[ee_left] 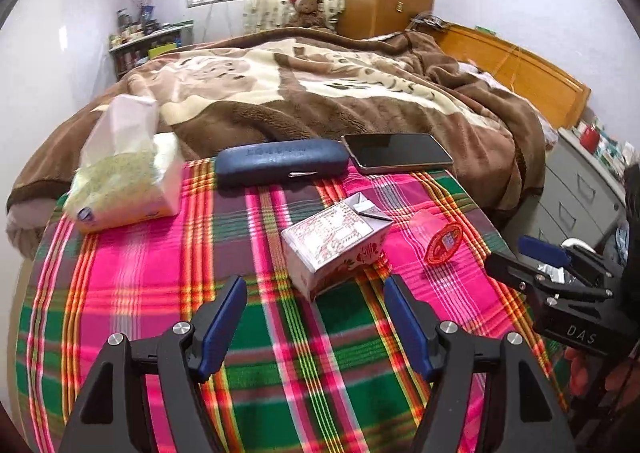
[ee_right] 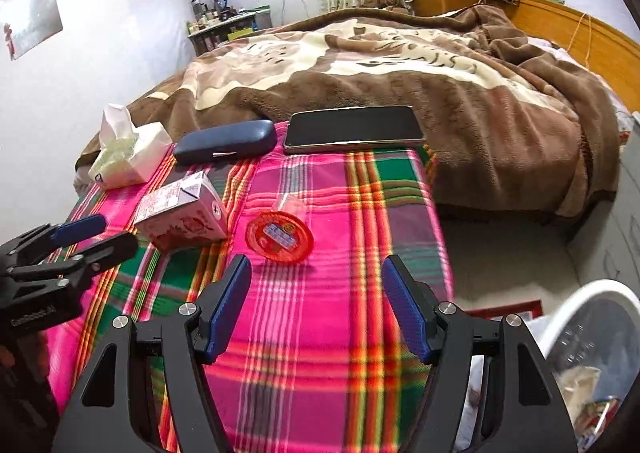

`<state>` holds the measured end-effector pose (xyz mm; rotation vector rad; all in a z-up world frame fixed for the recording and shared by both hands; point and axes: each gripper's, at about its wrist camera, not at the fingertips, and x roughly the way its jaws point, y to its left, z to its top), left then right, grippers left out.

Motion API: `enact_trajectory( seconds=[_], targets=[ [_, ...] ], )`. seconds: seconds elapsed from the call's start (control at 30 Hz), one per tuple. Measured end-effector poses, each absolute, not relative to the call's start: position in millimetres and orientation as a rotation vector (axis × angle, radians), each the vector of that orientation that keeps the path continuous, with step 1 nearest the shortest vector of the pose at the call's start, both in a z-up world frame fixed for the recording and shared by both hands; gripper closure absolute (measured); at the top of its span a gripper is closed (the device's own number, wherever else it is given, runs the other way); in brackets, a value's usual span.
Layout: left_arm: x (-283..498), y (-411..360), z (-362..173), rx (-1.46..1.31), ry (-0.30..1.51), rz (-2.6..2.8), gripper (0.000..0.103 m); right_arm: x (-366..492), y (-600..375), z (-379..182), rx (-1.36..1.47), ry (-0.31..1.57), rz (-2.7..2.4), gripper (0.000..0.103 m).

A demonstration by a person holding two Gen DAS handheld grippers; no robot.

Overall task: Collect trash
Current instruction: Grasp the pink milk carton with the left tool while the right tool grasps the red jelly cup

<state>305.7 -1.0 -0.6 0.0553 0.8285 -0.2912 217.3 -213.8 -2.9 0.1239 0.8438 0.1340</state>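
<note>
both sets of fingers gape wide, holding nothing: left gripper (ee_left: 314,327) faces carton (ee_left: 334,243), right gripper (ee_right: 316,311) faces cup (ee_right: 279,237).

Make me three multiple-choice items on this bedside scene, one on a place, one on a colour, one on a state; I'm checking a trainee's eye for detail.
1. Where does the black flat phone lie?
A. right of the dark blue oblong glasses case
B. on the brown fleece blanket
C. in the white round bin

2. What colour is the lid of the small clear plastic cup lying on the pink and green plaid cloth?
A. blue
B. red
C. white

3. How does the right gripper stand?
A. shut on the cup
B. shut on the pink and white drink carton
C. open, holding nothing

Key: 1 A, the phone lies beside the case's right end at the cloth's far edge. 2 B, the round lid is red. 3 C, its blue pads stand wide apart over bare cloth.
</note>
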Motion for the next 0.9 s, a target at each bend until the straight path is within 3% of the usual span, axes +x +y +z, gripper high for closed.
enact_trajectory(
  seconds=[0.67,0.9],
  targets=[
    [371,-23,-32,0.179,0.925,-0.381,0.032,240,-192,-15,0.021,0.857,0.192,0.034],
    [375,-13,-37,0.136,0.937,-0.371,0.054,250,-188,-20,0.02,0.873,0.18,0.034]
  ],
)
